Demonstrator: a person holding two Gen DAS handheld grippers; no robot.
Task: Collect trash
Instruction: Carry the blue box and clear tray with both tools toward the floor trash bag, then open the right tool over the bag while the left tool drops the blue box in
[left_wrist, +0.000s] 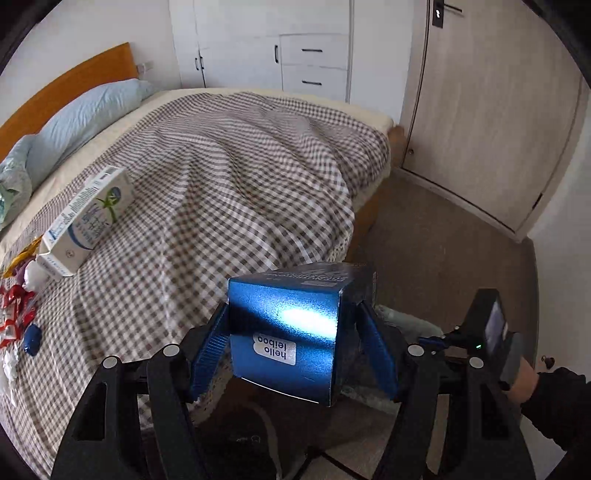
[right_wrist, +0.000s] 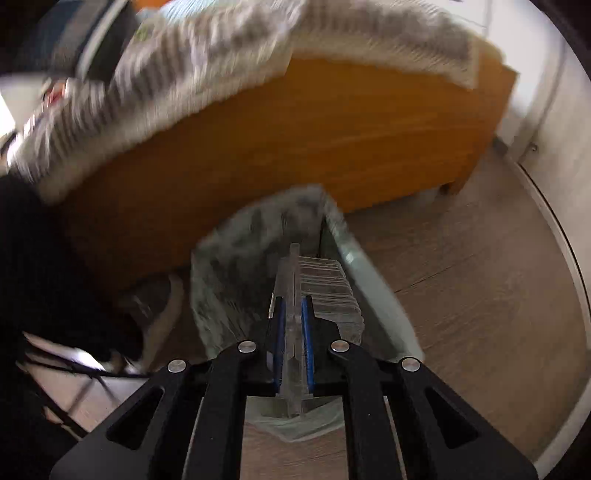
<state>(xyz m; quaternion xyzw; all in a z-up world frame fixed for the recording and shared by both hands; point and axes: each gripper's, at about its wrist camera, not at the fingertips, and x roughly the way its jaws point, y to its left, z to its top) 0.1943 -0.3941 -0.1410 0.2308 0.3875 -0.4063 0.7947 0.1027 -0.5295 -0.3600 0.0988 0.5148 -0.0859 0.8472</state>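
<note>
A: Left wrist view — left gripper (left_wrist: 291, 339) clamped on blue box (left_wrist: 284, 332), held over the checked bedspread (left_wrist: 229, 177)'s edge. White carton (left_wrist: 86, 221) and wrappers (left_wrist: 14, 314) lie on the bed.

B: Right wrist?

A: Blurry. Right gripper (right_wrist: 294, 325) nearly together, pinching a clear plastic package (right_wrist: 321, 291) — above the lined trash bin (right_wrist: 236, 266) beside the wooden bed frame (right_wrist: 332, 140).
</note>
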